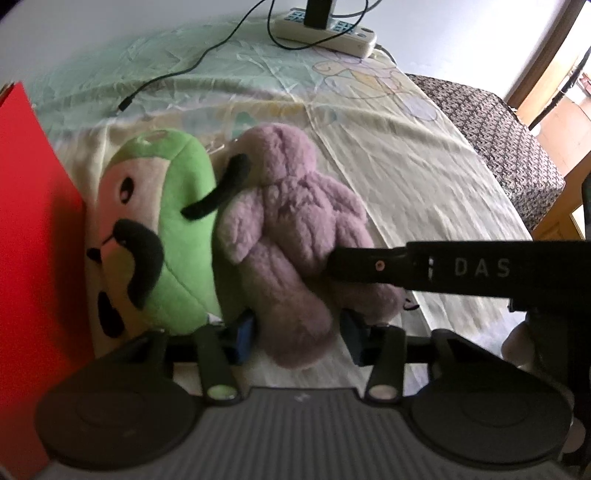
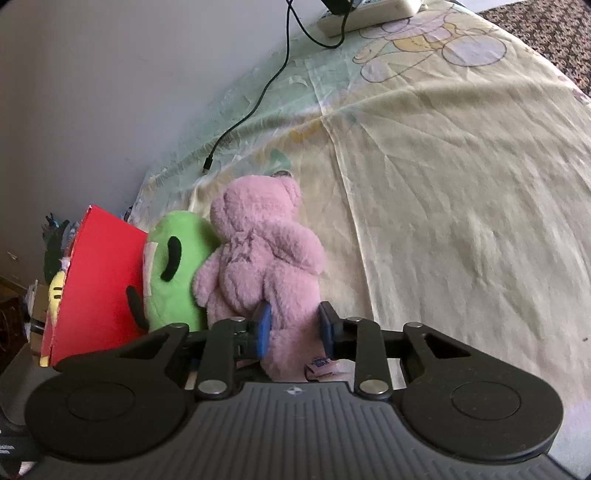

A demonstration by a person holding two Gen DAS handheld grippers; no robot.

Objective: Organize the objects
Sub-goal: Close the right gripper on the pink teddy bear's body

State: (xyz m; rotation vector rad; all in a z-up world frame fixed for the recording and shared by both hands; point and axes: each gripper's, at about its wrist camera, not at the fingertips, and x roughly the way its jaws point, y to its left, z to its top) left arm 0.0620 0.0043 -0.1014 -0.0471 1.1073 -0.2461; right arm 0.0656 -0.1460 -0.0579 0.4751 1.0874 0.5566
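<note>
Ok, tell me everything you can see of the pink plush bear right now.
The pink plush bear is fluffy, pale pink-lilac, and lies on the yellow bedsheet with its back toward the cameras and its head pointing away. Its left side presses against the green plush toy. Both grippers hold its near end: the left gripper is shut on one leg, the right gripper on the other. A small label sticks out near its foot.

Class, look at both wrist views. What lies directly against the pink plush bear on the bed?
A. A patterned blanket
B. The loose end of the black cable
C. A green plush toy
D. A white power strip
C: the green plush toy presses against the side of the pink plush bear, between it and the red box; the power strip lies far off.
</note>
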